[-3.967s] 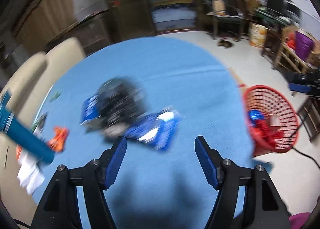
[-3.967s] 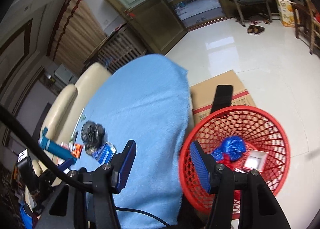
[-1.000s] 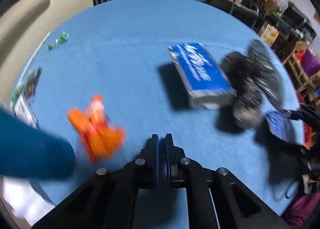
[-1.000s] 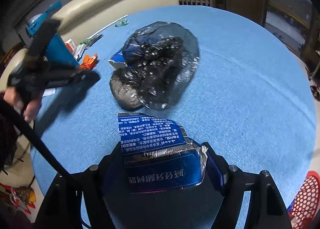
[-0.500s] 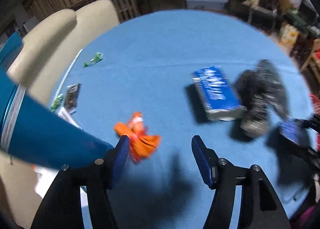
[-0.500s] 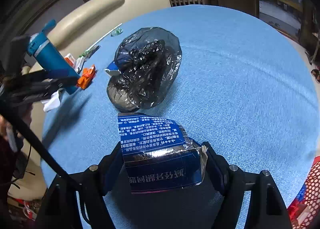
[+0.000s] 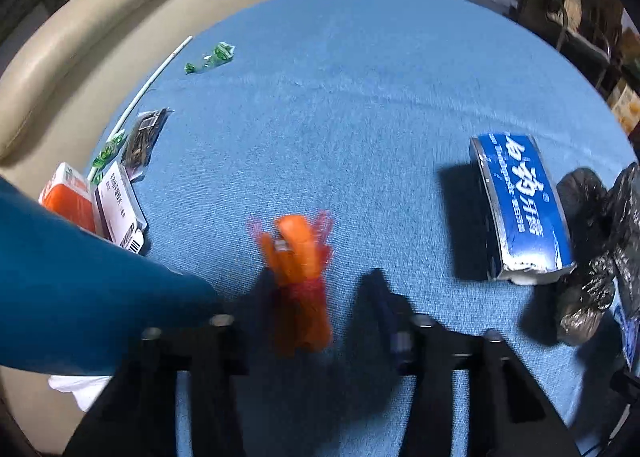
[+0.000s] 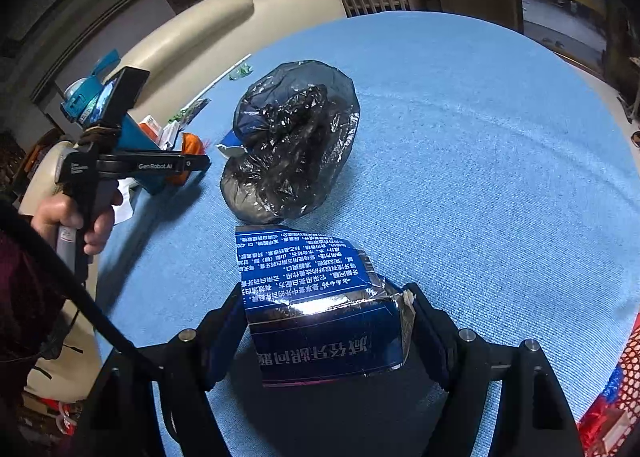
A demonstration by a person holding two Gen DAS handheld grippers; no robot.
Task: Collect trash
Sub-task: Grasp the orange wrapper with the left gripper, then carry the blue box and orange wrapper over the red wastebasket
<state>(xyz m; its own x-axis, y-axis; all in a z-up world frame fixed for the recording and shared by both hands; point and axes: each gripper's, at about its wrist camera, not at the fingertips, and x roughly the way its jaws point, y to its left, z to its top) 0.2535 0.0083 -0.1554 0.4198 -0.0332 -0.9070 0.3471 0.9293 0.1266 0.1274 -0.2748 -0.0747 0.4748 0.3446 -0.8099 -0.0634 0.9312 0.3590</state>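
Observation:
My left gripper (image 7: 316, 309) is open, its fingers on either side of a crumpled orange wrapper (image 7: 298, 269) on the blue tablecloth (image 7: 360, 117). My right gripper (image 8: 326, 321) is shut on a torn blue carton (image 8: 320, 297) and holds it just above the cloth. A crumpled black plastic bag (image 8: 292, 145) lies beyond it; it also shows at the right edge of the left wrist view (image 7: 596, 241). A blue toothpaste box (image 7: 520, 205) lies beside the bag. The left gripper also shows in the right wrist view (image 8: 200, 163).
A teal bottle (image 7: 68, 281) stands close at the left. Small boxes (image 7: 96, 205), a dark packet (image 7: 144, 137), green wrappers (image 7: 210, 57) and a white straw (image 7: 148, 85) lie by the cloth's left edge. A cream sofa (image 7: 100, 17) is behind. The red basket (image 8: 624, 389) is at lower right.
My left gripper has moved forward over the orange wrapper, which now sits between its open fingers. My right gripper still holds the blue carton, nearly unmoved.

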